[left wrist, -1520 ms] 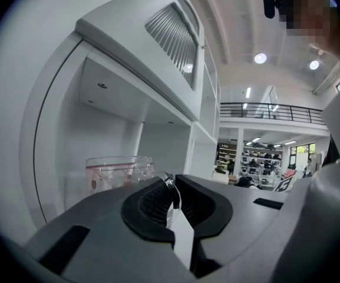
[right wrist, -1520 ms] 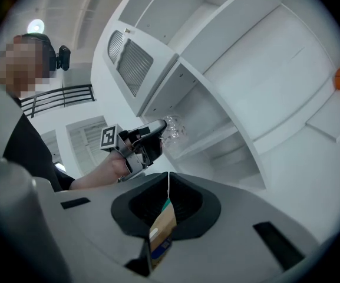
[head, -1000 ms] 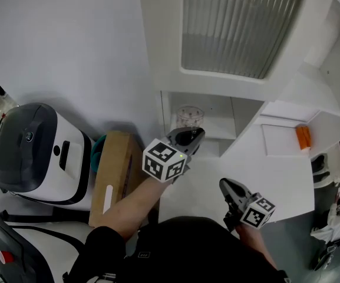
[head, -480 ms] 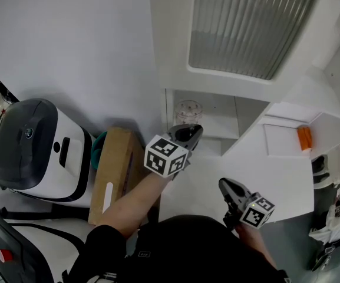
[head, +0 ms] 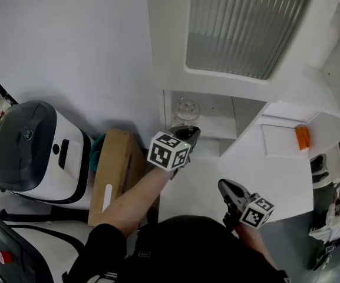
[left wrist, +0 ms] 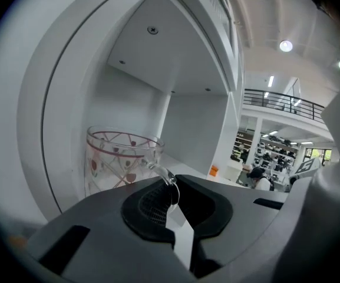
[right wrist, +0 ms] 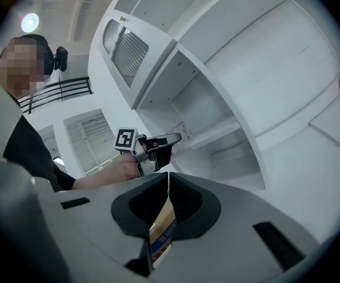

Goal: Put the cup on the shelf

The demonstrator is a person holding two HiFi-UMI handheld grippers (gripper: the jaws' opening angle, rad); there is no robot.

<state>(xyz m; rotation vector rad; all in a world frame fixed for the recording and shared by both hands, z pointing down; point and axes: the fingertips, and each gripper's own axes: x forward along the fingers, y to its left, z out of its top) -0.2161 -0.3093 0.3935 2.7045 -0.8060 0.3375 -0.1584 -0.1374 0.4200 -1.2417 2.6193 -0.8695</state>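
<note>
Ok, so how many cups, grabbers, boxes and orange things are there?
glass cup: 1
grippers: 2 (left gripper, right gripper)
cardboard box: 1
orange thing: 1
total: 5

The left gripper [head: 186,133] now sits farther from the person, with its marker cube closer to the shelf [head: 215,115] front. The cup [head: 185,109], clamped by its handle, now stands deeper inside the left compartment.
</note>
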